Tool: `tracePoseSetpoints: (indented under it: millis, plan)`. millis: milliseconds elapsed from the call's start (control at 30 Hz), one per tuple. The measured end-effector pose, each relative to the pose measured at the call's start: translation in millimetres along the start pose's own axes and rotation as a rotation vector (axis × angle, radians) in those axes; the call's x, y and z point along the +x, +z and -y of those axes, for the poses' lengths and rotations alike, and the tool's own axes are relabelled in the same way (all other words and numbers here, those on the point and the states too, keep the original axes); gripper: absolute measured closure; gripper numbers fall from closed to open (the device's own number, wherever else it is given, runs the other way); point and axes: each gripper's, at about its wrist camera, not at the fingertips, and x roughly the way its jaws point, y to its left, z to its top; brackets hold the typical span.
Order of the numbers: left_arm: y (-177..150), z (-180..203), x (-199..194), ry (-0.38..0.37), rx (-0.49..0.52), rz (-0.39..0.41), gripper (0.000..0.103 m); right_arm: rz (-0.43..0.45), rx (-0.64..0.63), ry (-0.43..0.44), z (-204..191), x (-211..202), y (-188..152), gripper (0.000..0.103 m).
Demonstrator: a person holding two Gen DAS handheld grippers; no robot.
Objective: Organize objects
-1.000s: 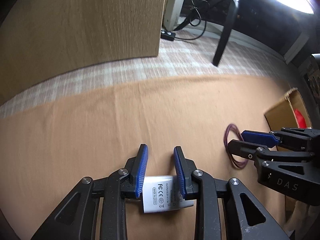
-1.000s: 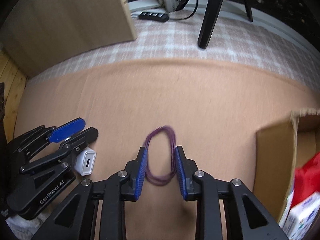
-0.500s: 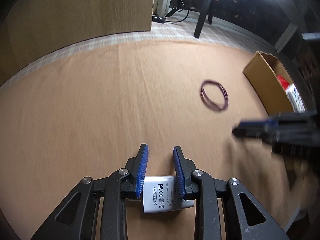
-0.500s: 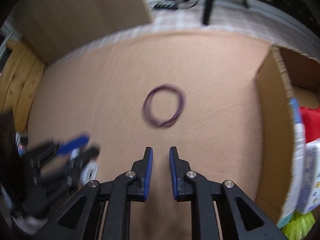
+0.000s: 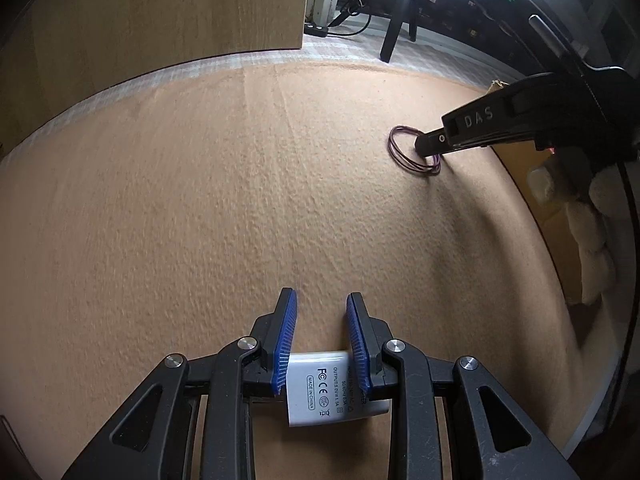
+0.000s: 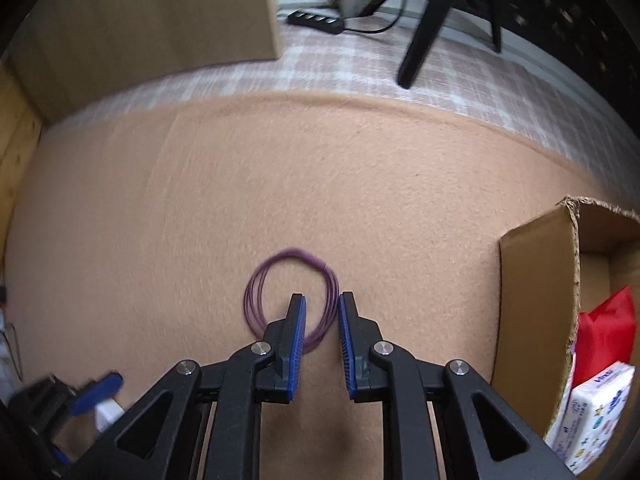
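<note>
Left view: my left tool (image 5: 318,312) still pinches the white charger (image 5: 334,388) above the tan surface (image 5: 200,200). Right view: my right tool (image 6: 322,308), narrowly spread (a second ago wider), now straddles the purple wire loop's (image 6: 276,266) right strand, beside the cardboard box (image 6: 536,304).

Background: tan felt mat (image 6: 360,184) over checked cloth (image 6: 340,68). Wooden panel (image 6: 152,24) upright at rear left; black power strip (image 6: 316,22) w/ cable beside it; black tripod leg (image 6: 420,40) standing on the cloth, right of strip.
</note>
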Motion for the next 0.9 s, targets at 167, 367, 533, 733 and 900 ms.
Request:
tracePoseSetpoints:
  millis: [167, 367, 533, 733, 900]
  plan:
    - [-5.3, -1.2, -2.0, -0.01, -0.006, 0.0, 0.075, -0.037, -0.106, -0.004, -15.3, -5.9, -26.1, 0.087]
    - [-12.3, -0.9, -5.6, -0.014, 0.004, -0.003, 0.075, -0.05, -0.162, 0.039, -27.2, -18.7, -80.1, 0.087]
    - [-17.0, 0.5, -8.4, -0.021, 0.008, -0.012, 0.075, -0.034, -0.215, 0.064, -39.4, -31.4, -131.7, 0.087]
    - [-19.7, -21.3, -19.8, -0.063, -0.073, -0.015, 0.07, -0.025, -0.062, 0.228, -14.0, -46.8, -165.7, 0.087]
    - [-14.0, -48.0, -23.9, -0.1, -0.147, -0.008, 0.07, 0.022, 0.06, 0.301, 2.9, -59.3, -180.8, 0.087]
